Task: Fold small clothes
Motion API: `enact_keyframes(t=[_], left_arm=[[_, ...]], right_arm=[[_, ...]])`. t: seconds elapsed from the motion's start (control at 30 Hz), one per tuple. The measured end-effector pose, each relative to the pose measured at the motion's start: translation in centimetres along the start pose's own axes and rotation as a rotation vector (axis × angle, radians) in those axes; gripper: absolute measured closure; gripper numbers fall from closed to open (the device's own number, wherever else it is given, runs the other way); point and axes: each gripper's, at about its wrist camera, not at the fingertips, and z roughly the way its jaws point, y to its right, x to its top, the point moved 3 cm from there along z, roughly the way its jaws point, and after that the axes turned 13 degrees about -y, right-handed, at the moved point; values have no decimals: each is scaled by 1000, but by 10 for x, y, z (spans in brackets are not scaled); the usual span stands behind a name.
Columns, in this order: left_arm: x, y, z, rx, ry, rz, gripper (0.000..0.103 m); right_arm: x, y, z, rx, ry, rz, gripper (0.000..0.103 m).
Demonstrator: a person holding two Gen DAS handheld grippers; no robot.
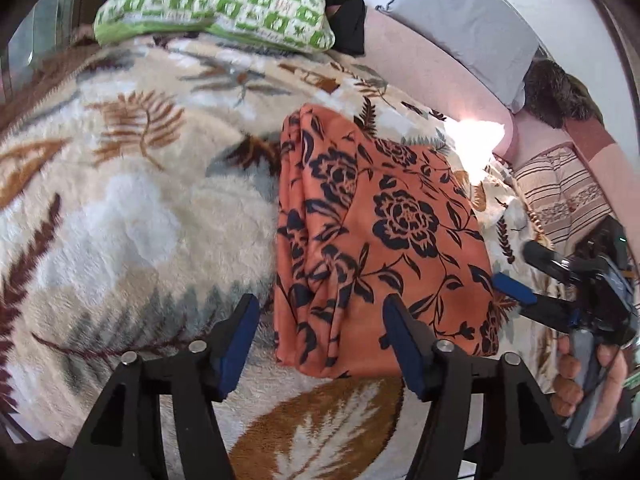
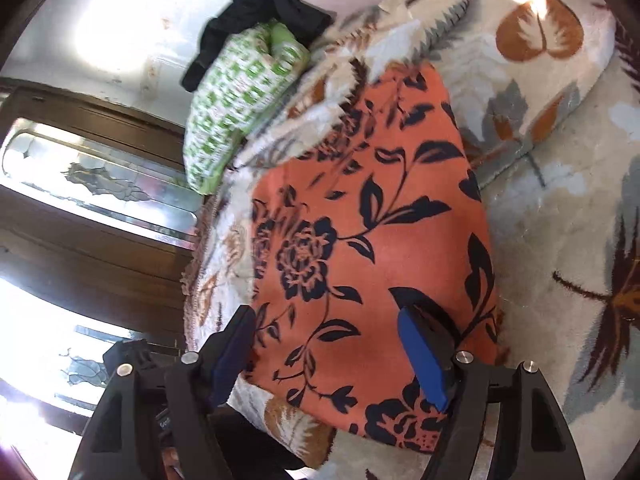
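Orange garment (image 1: 384, 240) showing navy roses and leaves. Cream blanket (image 1: 132, 208) carrying brown, rust and grey fern leaves. Pillow (image 1: 216, 4) at the blanket's far edge showing green-and-white blocks; black cloth (image 1: 348, 12) lying beside it. Grey pillow (image 1: 468, 20).

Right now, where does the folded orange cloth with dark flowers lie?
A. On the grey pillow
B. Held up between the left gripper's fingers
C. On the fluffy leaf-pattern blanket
C: the folded orange cloth lies flat on the leaf-pattern blanket, with both grippers open above it.

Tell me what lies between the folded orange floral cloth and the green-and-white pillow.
Only bare leaf-print blanket separates the orange floral cloth from the green-and-white pillow; the left wrist view shows it best.
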Motion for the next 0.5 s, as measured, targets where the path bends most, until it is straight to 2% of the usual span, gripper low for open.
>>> enact_keyframes(t=[0.13,0.23,0.3,0.5], left_arm=[[2,8,-6,115,30,28,37],[-2,8,-11,144,43,38,37],[-5,9,-13,160,41,42,37],[-12,11,-16,170,39,44,37]], right_arm=[[-22,0,-38,-17,109,-36,27],[-39,5,-54,-82,156,-50,26],[-48,9,-58,-99,157,-43,26],[-68,32,-55,-75,136,15,27]])
